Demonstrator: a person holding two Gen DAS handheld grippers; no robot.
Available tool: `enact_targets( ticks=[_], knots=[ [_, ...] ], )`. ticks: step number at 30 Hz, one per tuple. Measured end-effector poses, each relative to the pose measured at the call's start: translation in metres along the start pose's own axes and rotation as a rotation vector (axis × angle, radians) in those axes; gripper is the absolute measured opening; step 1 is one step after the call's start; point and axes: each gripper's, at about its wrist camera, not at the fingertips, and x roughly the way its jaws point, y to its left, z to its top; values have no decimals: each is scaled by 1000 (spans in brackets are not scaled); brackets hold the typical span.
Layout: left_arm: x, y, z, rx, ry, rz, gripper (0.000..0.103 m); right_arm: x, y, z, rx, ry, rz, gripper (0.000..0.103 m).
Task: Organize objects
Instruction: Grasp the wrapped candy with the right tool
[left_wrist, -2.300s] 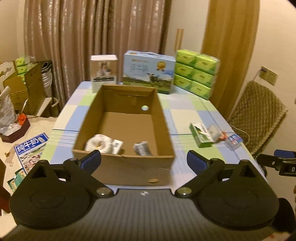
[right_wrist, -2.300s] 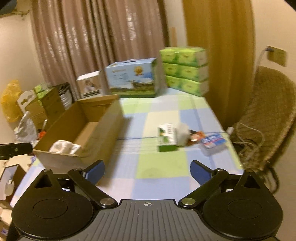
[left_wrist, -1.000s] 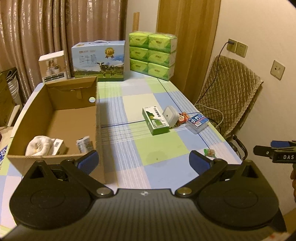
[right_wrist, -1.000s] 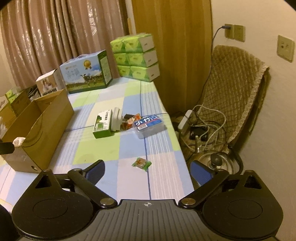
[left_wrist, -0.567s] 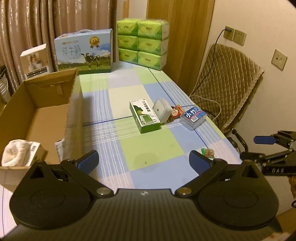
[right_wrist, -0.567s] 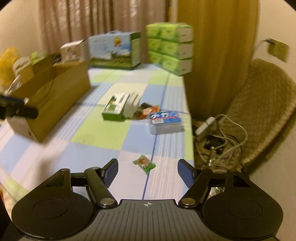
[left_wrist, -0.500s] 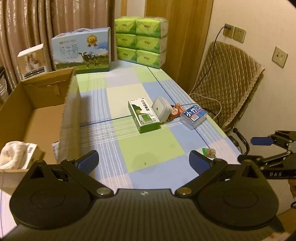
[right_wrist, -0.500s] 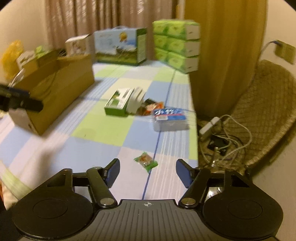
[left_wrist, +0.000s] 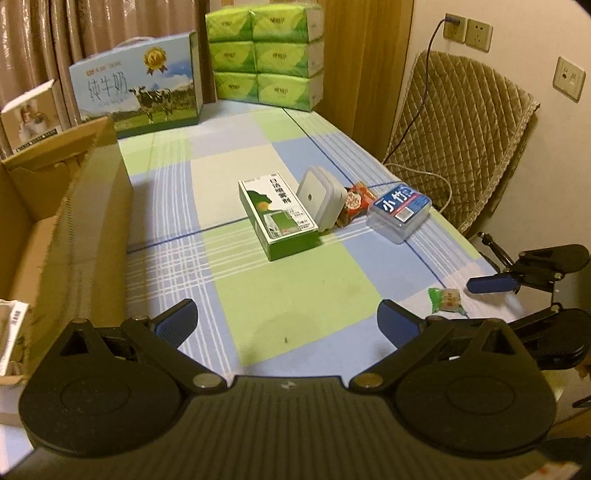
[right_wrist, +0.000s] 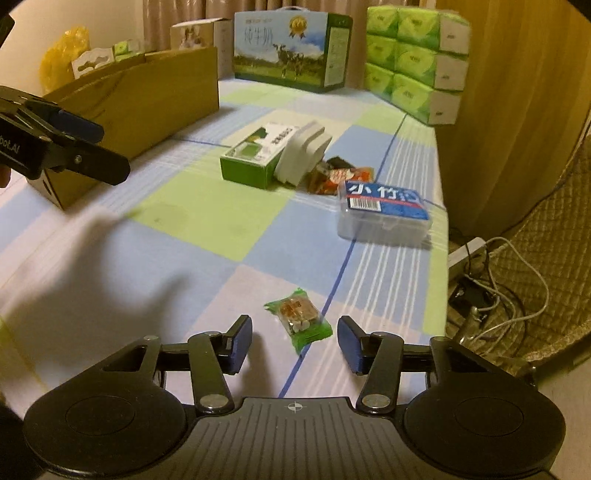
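A small green snack packet lies near the table's front right edge, just ahead of my open right gripper; its jaws stand on either side of the packet, apart from it. The packet also shows in the left wrist view. My left gripper is open and empty above the table beside the cardboard box. Farther on lie a green carton, a white square case, a red snack packet and a clear box with a blue label.
A milk gift box, stacked green tissue packs and a small white box stand at the table's far end. A quilted chair and floor cables sit beyond the right edge.
My right gripper has dropped low toward the green snack packet and narrowed its jaws around it. My left gripper has swung right, away from the cardboard box.
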Motion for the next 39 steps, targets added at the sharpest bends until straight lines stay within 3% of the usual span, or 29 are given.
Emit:
enact_targets(
  ticks=[6, 8, 10, 17, 25, 32, 39],
  knots=[
    [16, 3, 3, -4, 10, -9, 101, 10, -8, 3, 23, -17, 32, 37],
    [21, 3, 4, -4, 13, -7, 101, 10, -6, 5, 19, -12, 34, 24],
    [25, 4, 5, -11, 14, -5, 101, 11, -4, 8, 17, -1, 29, 18],
    [42, 2, 17, -24, -6, 8, 101, 11, -4, 27, 131, -37, -6, 18],
    [85, 1, 39, -62, -34, 47, 90, 23, -12, 54, 219, -64, -86, 18],
    [126, -3, 50, -78, -9, 58, 72, 31, -21, 55, 282, -62, -108, 18],
    [136, -4, 51, -46, -4, 79, 55, 35, -22, 55, 297, -46, -112, 18]
  ],
)
